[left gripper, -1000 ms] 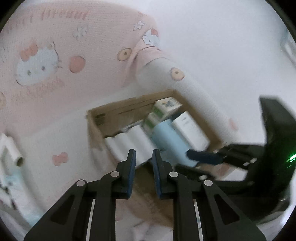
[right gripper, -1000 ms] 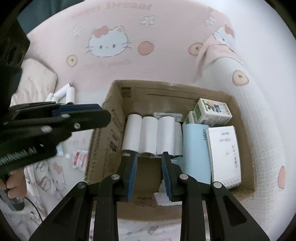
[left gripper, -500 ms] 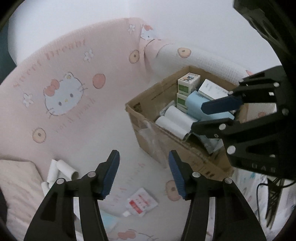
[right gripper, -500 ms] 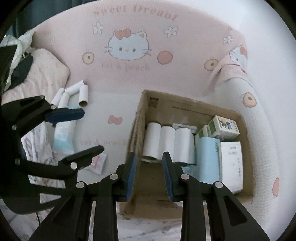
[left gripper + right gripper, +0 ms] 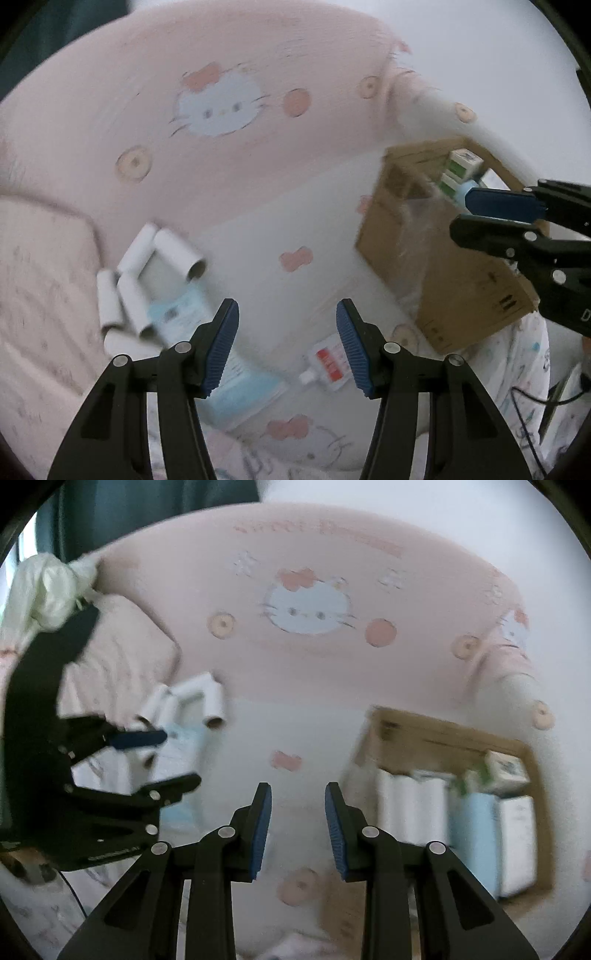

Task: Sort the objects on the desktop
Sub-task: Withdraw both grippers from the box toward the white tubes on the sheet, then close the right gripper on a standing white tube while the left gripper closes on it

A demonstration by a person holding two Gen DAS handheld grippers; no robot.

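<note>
We have swung away from the brown cardboard box (image 5: 454, 273) toward the loose white paper rolls (image 5: 147, 280), left gripper (image 5: 287, 345) now wide and empty, right gripper (image 5: 298, 830) opening on nothing, so another pick looks next

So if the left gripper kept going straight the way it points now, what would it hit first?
Probably bare bedding. The left gripper is open and empty, aimed between the light blue pack and the red-and-white sachet. Neither sits squarely between the fingers, though blur leaves depth uncertain.
</note>
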